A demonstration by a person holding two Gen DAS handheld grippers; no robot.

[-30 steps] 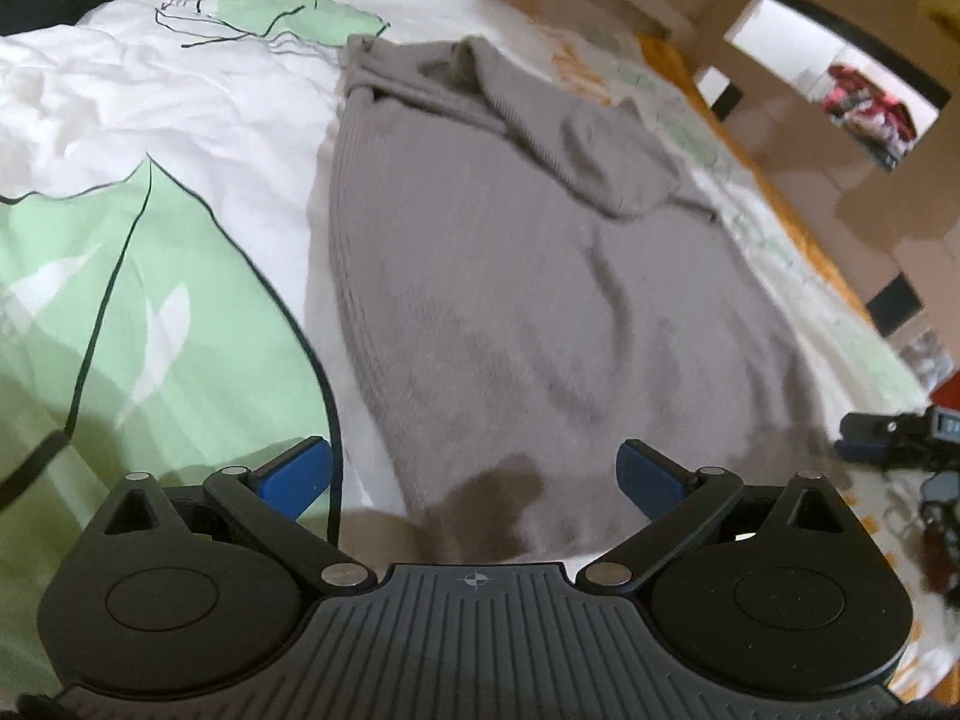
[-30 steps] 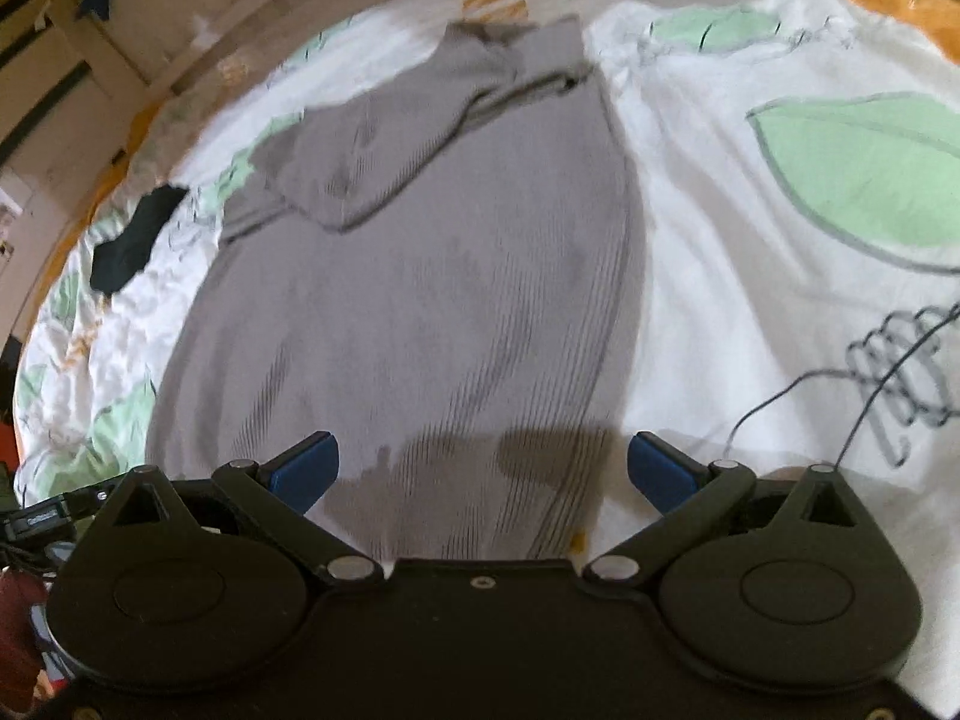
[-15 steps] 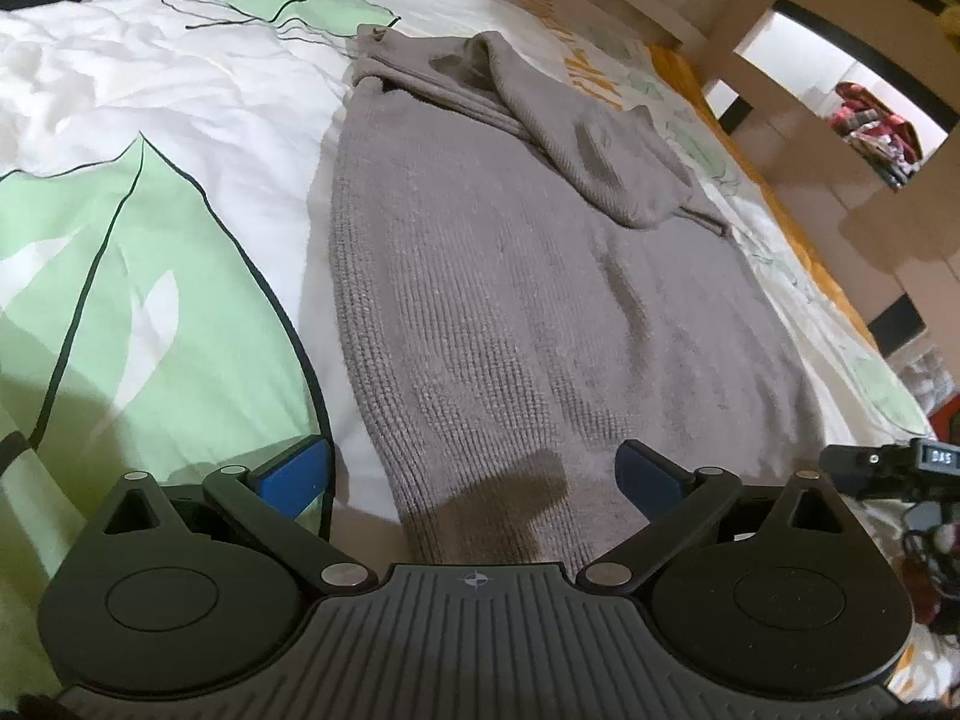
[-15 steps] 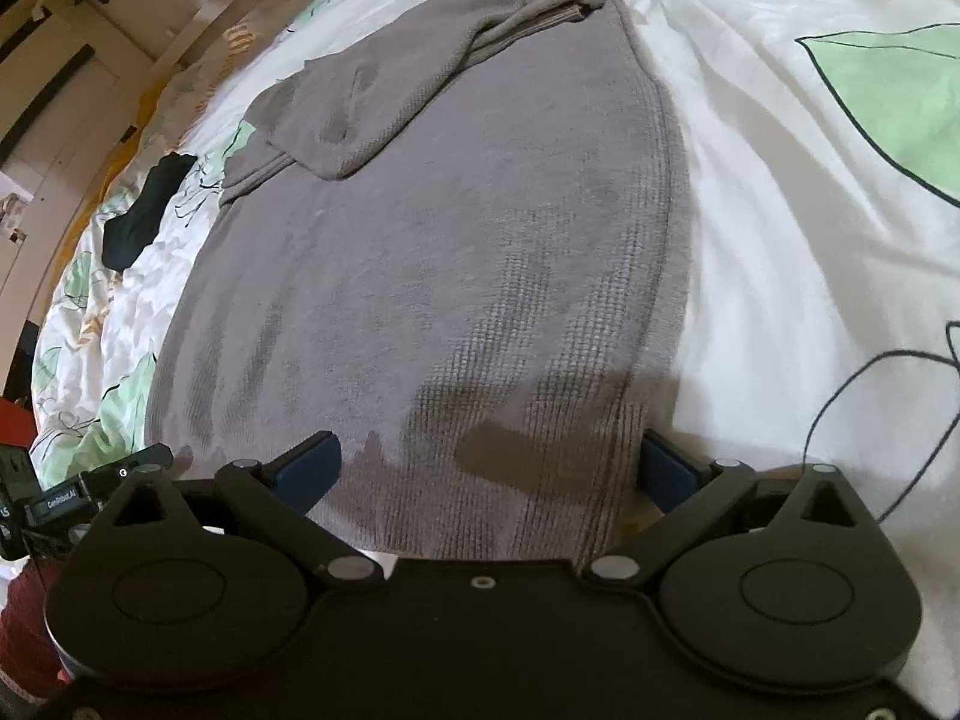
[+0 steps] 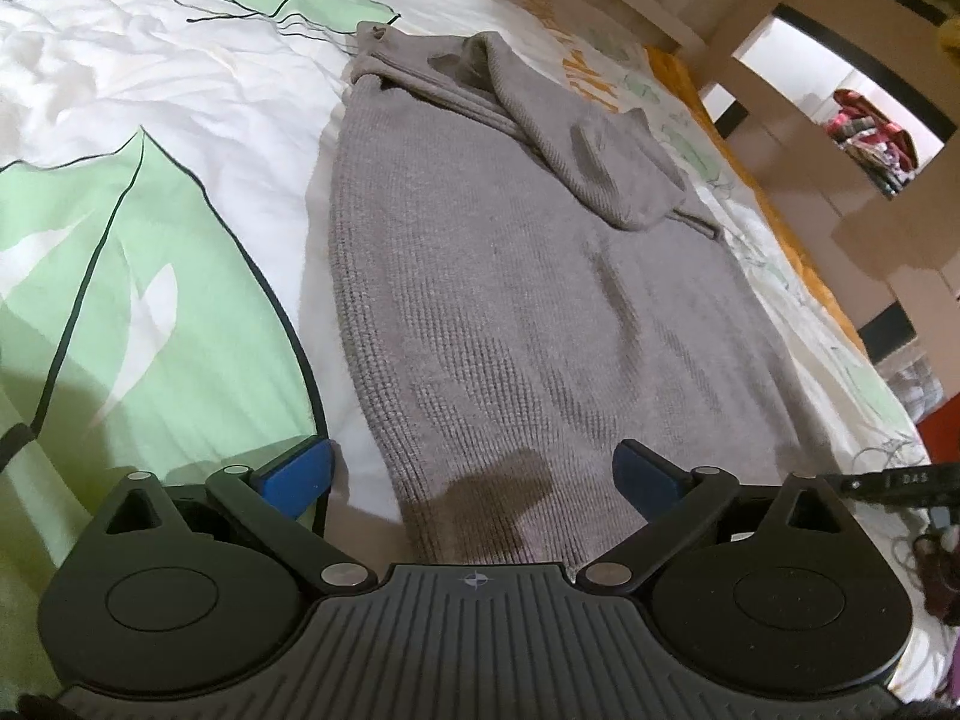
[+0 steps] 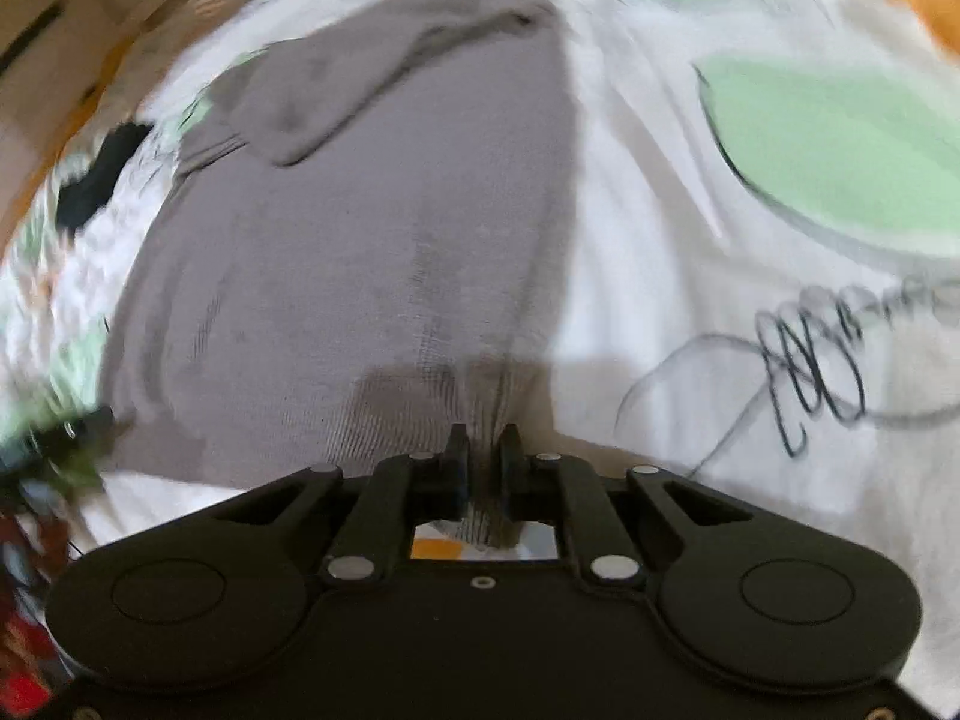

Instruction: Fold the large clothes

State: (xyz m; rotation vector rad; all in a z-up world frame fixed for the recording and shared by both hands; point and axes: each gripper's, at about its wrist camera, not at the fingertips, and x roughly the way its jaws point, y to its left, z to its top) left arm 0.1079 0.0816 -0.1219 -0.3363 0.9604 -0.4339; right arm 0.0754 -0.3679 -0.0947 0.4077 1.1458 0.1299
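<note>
On my left wrist view, the left gripper (image 5: 471,471) has its blue-padded fingers (image 5: 297,471) spread wide apart, holding nothing, hovering at the near hem of the grey knit sweater (image 5: 528,276). The sweater lies flat on the bedspread (image 5: 150,300), white with big green leaf prints, and runs away from me with a sleeve (image 5: 576,138) folded across its far end. The near left corner of the hem sits between my spread fingers. At the right edge I see part of the other gripper (image 5: 900,480), a dark bar with small white letters; I can make out "DAS" and nothing more. Orange writing on the bedspread beyond the sweater is too distorted to read. A shelf unit (image 5: 864,120) with coloured fabric stands past the bed.

On my right wrist view, blurred by motion, the right gripper (image 6: 483,462) has its fingers drawn together, pinching a bunched piece of the sweater's (image 6: 372,252) near hem. A black scribbled line drawing (image 6: 816,372) marks the bedspread (image 6: 648,240) to the right; I cannot read it as letters. A dark cloth (image 6: 99,180) lies at far left.
</note>
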